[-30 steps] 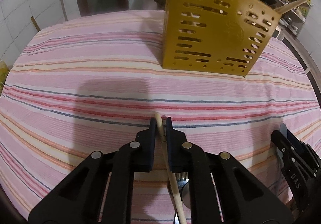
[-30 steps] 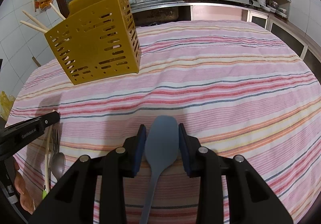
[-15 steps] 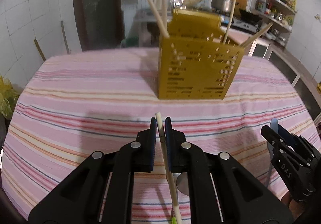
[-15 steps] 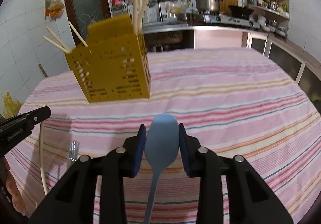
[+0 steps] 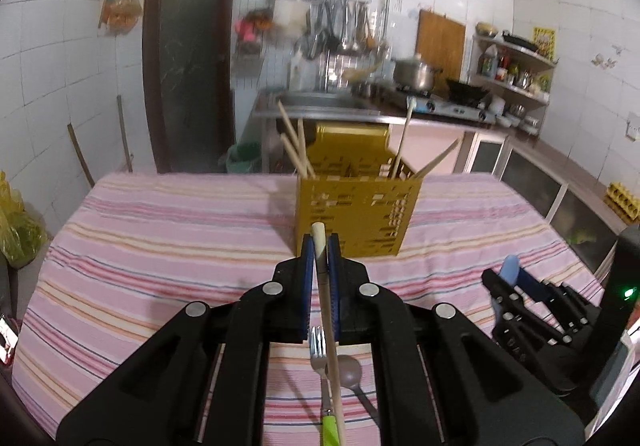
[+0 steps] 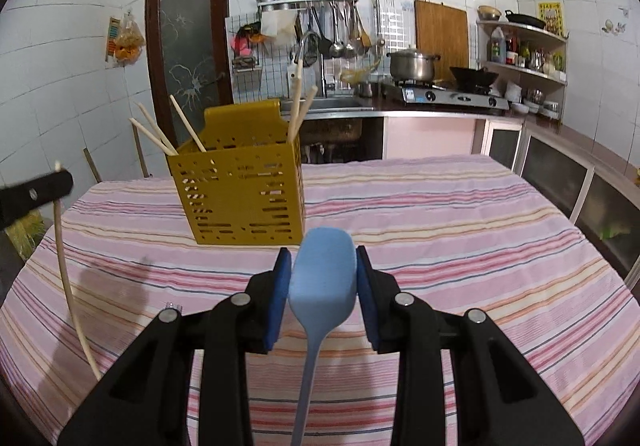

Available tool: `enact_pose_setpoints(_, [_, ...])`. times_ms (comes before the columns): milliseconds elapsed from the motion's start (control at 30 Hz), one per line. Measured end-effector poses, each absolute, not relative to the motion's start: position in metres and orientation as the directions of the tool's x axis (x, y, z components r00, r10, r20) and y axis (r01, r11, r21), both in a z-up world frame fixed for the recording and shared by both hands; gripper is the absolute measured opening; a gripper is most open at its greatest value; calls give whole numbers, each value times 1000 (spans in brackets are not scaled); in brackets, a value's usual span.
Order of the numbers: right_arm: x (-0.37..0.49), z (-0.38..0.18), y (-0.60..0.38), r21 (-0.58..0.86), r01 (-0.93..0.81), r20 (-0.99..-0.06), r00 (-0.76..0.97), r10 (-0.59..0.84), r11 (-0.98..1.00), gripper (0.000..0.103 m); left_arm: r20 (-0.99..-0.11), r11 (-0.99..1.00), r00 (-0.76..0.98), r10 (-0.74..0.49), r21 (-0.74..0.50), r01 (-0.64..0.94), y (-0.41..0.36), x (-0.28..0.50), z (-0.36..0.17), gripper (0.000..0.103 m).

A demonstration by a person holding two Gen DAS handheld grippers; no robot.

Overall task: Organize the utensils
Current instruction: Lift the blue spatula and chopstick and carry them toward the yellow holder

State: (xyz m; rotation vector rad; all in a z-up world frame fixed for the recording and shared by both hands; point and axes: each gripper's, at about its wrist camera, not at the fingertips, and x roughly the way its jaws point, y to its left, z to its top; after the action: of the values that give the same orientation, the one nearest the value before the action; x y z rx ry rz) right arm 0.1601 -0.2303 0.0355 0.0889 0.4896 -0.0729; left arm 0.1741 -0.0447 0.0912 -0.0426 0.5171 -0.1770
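A tiled kitchen; a bench [image 5: 160, 246] under a pink striped cloth, both tools loaded.

The left tool [image 5: 320, 246] is pinched narrow on a pale wooden chopstick [image 5: 328, 310]; its tip pokes just past the blue pads. The right tool [image 6: 322, 266] clamps the bowl of a matte blue silicone spoon [image 6: 322, 278], handle trailing back. Below the left tool a metal fork [image 5: 318, 350] with a green handle and a metal spoon [image 5: 346, 370] lie on the cloth. Ahead, apart from both tools, stands an upright yellow slotted plastic utensil holder [image 6: 240, 194], more chopsticks leaning in it. Behind: a stove, a steel pot, hanging ladles. Lettering on the right tool is too blurred to read.
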Motion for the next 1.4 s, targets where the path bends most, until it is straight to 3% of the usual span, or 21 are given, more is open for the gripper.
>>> enact_pose_setpoints(800, [136, 68, -219, 24, 82, -384, 921, -66, 996, 33, -347, 984, 921, -177, -71, 163, -27, 141, 129, 4])
enact_pose_setpoints(1133, [144, 80, -215, 9, 63, -381, 923, -55, 998, 33, -347, 988, 925, -156, -67, 142, -17, 153, 133, 4])
enact_pose_setpoints(1400, [160, 115, -223, 35, 47, -334, 942, -33, 998, 33, -313, 985, 934, -170, -47, 163, -18, 169, 168, 4])
